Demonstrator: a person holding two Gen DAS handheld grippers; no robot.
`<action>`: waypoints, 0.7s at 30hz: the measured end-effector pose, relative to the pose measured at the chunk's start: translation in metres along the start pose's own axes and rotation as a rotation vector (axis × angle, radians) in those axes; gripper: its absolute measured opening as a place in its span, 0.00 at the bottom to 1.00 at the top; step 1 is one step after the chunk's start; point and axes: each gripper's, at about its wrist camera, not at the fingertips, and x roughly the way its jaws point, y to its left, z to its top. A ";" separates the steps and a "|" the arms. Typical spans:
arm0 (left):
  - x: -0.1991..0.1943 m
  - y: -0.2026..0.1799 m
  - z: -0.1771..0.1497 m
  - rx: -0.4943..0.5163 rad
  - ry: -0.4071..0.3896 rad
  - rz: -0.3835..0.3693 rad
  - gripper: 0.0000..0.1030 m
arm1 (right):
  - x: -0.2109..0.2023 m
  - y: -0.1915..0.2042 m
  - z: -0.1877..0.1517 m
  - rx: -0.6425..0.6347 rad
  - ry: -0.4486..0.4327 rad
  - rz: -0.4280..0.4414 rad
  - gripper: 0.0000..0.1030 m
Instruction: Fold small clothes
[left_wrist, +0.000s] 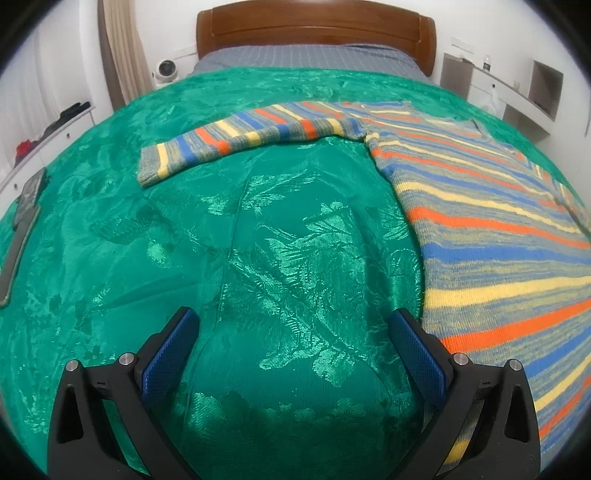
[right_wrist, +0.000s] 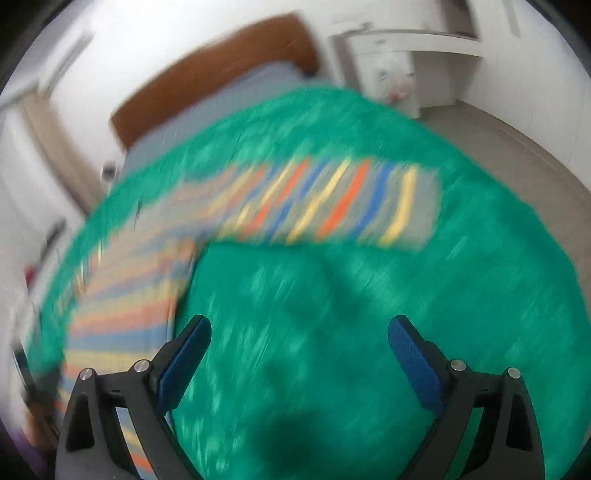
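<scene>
A striped knit sweater (left_wrist: 491, 229) in blue, orange, yellow and grey lies flat on the green blanket (left_wrist: 240, 240). In the left wrist view its body fills the right side and one sleeve (left_wrist: 236, 138) stretches out to the left. My left gripper (left_wrist: 295, 332) is open and empty above bare blanket, its right finger close to the sweater's edge. In the blurred right wrist view the sweater's body (right_wrist: 122, 295) is at the left and the other sleeve (right_wrist: 332, 203) reaches right. My right gripper (right_wrist: 299, 343) is open and empty above the blanket (right_wrist: 369, 332).
A wooden headboard (left_wrist: 314, 33) and grey sheet (left_wrist: 306, 59) lie beyond the blanket. A white fan (left_wrist: 166, 70) and a white dresser (left_wrist: 44, 136) stand at the left, white shelves (left_wrist: 509, 88) at the right. A dark flat object (left_wrist: 22, 225) lies on the bed's left edge. Floor (right_wrist: 517, 147) shows at the right.
</scene>
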 end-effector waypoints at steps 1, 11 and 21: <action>0.000 -0.001 0.000 0.001 -0.003 0.004 1.00 | 0.000 -0.020 0.019 0.081 -0.014 0.011 0.93; 0.002 -0.002 -0.001 0.002 -0.022 0.014 1.00 | 0.074 -0.120 0.075 0.474 0.114 0.086 0.66; 0.004 -0.003 -0.001 -0.001 -0.033 0.025 1.00 | 0.054 -0.073 0.104 0.315 0.059 -0.003 0.07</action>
